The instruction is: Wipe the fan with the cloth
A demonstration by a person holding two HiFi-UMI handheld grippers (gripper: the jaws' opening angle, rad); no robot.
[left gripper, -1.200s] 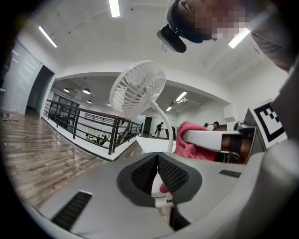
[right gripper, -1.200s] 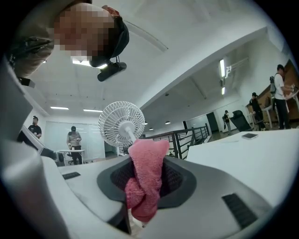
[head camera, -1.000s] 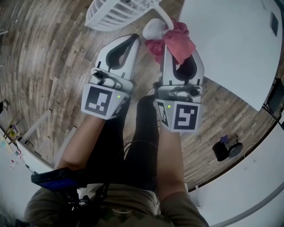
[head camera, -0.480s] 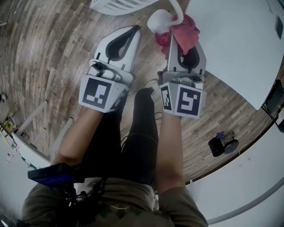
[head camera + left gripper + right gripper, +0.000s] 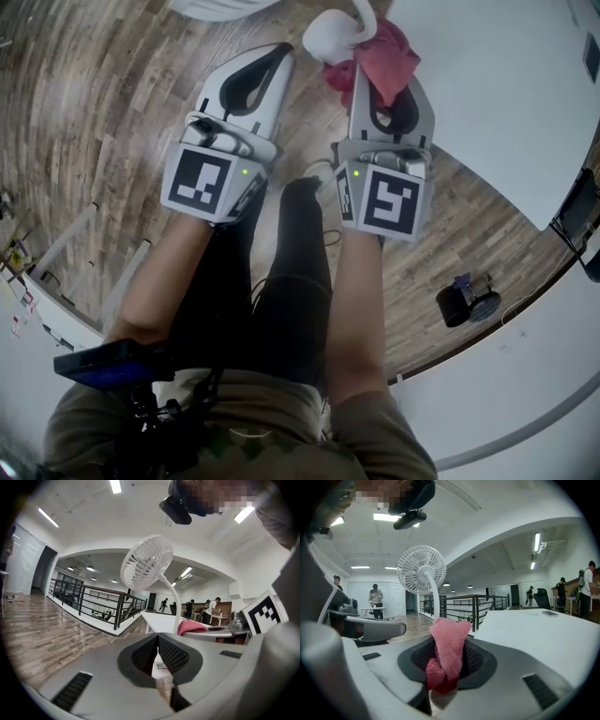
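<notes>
Head view: the left gripper [image 5: 284, 52] points to 12 o'clock, its jaws pressed together on nothing. The white plastic fan [image 5: 330, 36] has its base between the two grippers' tips. At 1 o'clock the right gripper [image 5: 380, 77] clamps the crumpled pink cloth [image 5: 392, 54], which touches that base beside the white tabletop [image 5: 487, 103]. A small black object [image 5: 466, 302] sits on the wooden floor [image 5: 84, 112] at 4 o'clock.

No readable text, number or brand anywhere.
Cube on left gripper [image 5: 158, 648]: black-and-white square marker [image 5: 200, 184], block pattern only, no letters.
Cube on right gripper [image 5: 446, 658]: two such markers [image 5: 387, 201], pattern only.
Small print [image 5: 161, 666] on white surface seen past left jaws: too small to read.
</notes>
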